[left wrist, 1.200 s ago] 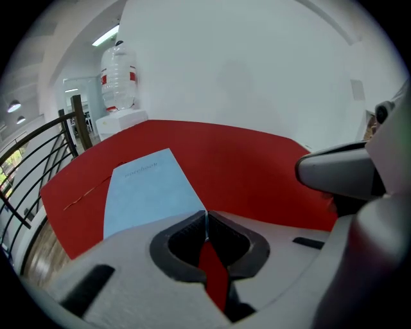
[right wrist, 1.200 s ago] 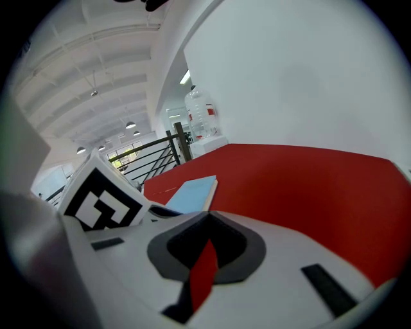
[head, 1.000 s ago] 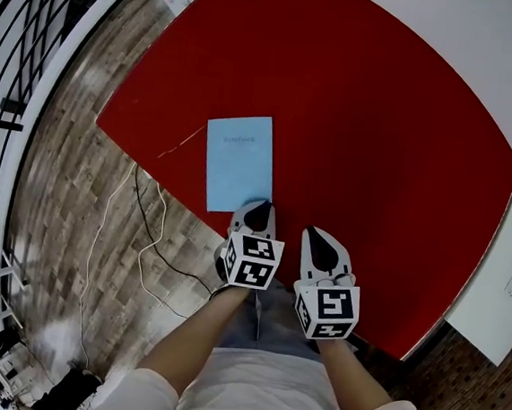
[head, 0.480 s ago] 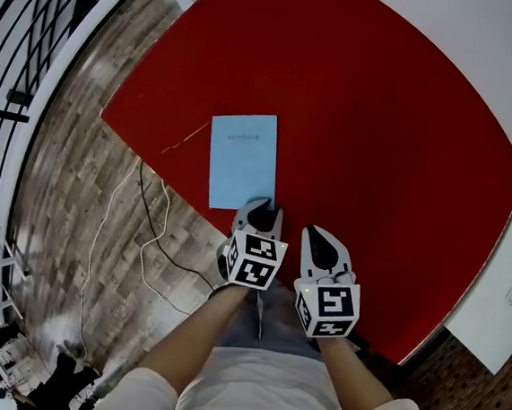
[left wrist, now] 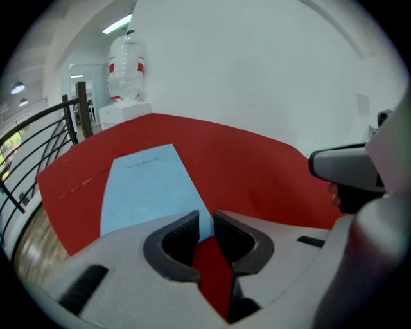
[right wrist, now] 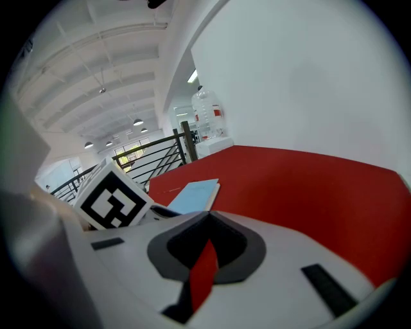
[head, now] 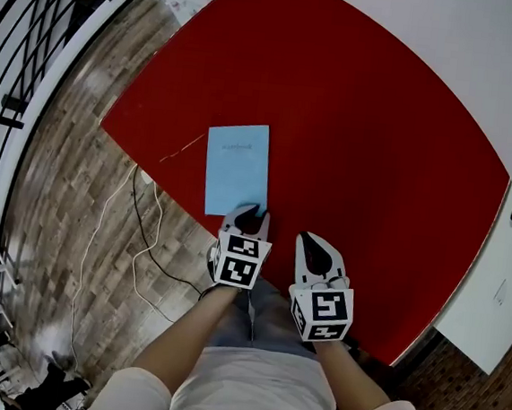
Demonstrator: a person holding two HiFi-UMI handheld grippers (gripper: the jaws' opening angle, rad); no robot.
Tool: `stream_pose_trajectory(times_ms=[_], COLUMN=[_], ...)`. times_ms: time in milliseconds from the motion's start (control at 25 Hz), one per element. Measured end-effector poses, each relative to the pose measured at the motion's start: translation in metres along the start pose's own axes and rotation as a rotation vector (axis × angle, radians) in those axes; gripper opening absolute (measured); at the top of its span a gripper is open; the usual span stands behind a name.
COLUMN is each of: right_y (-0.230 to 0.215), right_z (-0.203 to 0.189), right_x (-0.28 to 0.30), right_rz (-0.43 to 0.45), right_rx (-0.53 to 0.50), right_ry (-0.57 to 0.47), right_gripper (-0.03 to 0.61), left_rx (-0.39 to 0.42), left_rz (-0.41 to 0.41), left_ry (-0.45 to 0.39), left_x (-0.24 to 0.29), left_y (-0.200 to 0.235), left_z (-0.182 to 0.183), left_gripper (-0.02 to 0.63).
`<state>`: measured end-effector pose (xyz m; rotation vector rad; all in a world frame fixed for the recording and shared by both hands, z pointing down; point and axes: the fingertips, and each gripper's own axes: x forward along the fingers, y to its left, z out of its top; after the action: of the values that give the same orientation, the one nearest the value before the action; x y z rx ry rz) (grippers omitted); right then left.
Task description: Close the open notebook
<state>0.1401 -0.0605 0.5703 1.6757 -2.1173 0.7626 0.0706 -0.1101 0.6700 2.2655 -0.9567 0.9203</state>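
A light blue notebook lies closed and flat on the red table, near its front left edge. My left gripper sits at the notebook's near right corner. Its jaws are opening, with a narrow gap between them and nothing pressed by the pads. In the left gripper view the notebook lies just past the left gripper. My right gripper hovers to the right over bare red table, shut and empty. In the right gripper view the notebook shows beyond the right gripper.
A thin ribbon trails from the notebook's left side toward the table edge. Cables lie on the wooden floor at the left, beside a black railing. A white wall borders the table's far side.
The left gripper's jaws have parted from shut at the notebook's near right corner. The notebook stays flat and closed. The right gripper has kept still.
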Motion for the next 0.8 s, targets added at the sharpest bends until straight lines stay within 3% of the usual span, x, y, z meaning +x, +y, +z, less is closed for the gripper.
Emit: stream_pose_trajectory(times_ms=[320,800], right_y=[0.026,0.116], right_z=[0.029,0.054], right_x=[-0.03,-0.064], right_rz=[0.008,0.072], right_rx=[-0.063,-0.138], right_ry=[-0.03,-0.027], right_gripper=[0.005,0.005], left_rx=[0.014,-0.133], left_rz=[0.035,0.067], left_ry=[-0.079,-0.267], left_x=[-0.103,-0.233], left_y=[0.008,0.009], left_z=[0.027,0.02], left_gripper=[0.008,0.006])
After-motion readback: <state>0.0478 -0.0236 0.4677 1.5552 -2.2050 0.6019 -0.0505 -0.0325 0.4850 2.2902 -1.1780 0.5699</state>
